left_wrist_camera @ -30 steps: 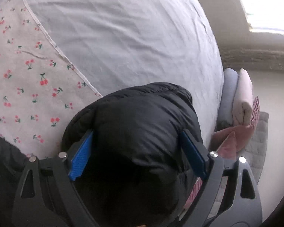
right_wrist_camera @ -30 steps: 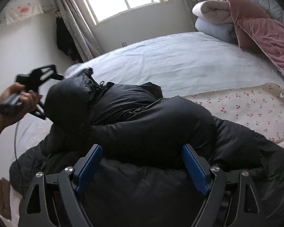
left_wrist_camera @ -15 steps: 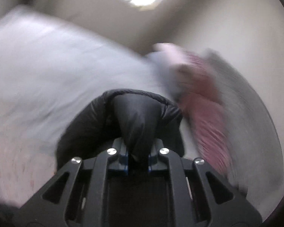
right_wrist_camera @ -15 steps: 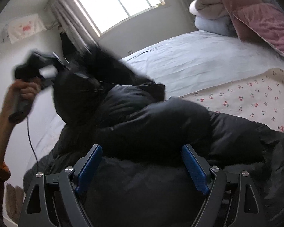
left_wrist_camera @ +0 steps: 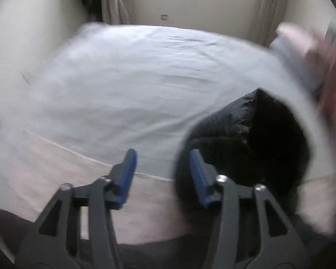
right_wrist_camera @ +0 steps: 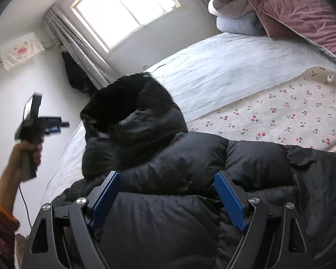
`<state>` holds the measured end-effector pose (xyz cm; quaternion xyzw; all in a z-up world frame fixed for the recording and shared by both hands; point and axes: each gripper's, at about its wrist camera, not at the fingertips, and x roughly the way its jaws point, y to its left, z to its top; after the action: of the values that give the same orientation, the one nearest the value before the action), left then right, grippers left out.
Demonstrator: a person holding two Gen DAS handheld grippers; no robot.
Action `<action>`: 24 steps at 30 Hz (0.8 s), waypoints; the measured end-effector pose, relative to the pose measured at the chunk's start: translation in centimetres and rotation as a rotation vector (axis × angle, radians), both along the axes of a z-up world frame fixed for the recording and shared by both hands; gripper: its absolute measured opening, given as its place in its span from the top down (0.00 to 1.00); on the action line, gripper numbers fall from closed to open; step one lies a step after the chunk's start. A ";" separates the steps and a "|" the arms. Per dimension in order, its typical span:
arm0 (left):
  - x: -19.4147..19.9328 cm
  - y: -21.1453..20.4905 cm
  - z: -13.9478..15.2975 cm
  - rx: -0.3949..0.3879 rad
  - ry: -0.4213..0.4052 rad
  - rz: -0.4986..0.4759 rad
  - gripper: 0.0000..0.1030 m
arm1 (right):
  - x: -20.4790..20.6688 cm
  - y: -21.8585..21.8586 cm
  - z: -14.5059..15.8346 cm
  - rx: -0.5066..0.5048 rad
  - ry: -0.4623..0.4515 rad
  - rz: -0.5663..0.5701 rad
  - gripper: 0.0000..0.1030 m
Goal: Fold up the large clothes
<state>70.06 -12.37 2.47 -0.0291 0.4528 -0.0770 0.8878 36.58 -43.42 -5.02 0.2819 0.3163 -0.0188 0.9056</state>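
Observation:
A black puffer jacket (right_wrist_camera: 190,201) lies bunched on the bed, its hood (right_wrist_camera: 127,103) flopped up at the far left end. My right gripper (right_wrist_camera: 168,195) hovers low over the jacket's body. It is open, with the padded fabric bulging between its blue pads (right_wrist_camera: 229,199). In the left wrist view my left gripper (left_wrist_camera: 163,172) has its jaws opening and nothing between them. The hood (left_wrist_camera: 253,143) sits just right of its right finger. The right wrist view shows the left gripper (right_wrist_camera: 53,125) held up in a hand (right_wrist_camera: 31,154), clear of the jacket on its left.
A cherry-print cloth (right_wrist_camera: 291,114) covers the near part of the grey bed sheet (right_wrist_camera: 224,67). Folded quilts (right_wrist_camera: 233,11) and pink pillows (right_wrist_camera: 302,11) are stacked at the bed's right end. A window (right_wrist_camera: 125,9), curtains and a dark hanging garment (right_wrist_camera: 76,71) line the far wall.
The left gripper shut on the hood, swung it up, then let go; its jaws now stand apart to the left of the hood. The right gripper edged forward over the jacket and rolled slightly.

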 end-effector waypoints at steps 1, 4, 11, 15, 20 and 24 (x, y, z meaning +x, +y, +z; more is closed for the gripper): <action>0.1 0.1 -0.1 -0.034 0.012 0.003 0.32 | 0.0 -0.1 -0.1 0.008 -0.001 -0.004 0.16; 0.2 -1.5 0.2 -0.115 0.028 -0.046 0.29 | 0.1 -0.1 -0.3 0.007 0.007 -0.010 0.16; -0.3 -7.7 -0.7 0.106 -0.047 -0.052 0.12 | 0.4 0.5 -0.7 0.002 0.022 0.006 0.16; 0.3 -7.3 -5.2 0.347 0.086 0.110 0.50 | 0.4 0.2 -0.8 0.009 0.020 0.003 0.16; -3.3 -2.4 -6.6 0.029 -0.068 0.197 0.58 | 0.6 0.0 -1.2 -0.005 0.044 -0.030 0.16; -4.5 -0.7 -10.6 -0.122 -0.150 0.183 0.58 | 0.7 1.0 -1.1 -0.076 0.080 -0.048 0.16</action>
<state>65.54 -13.09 -8.18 -0.1185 0.3752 -0.0249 0.9190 37.24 -42.44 -6.15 0.2536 0.3445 -0.0637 0.9016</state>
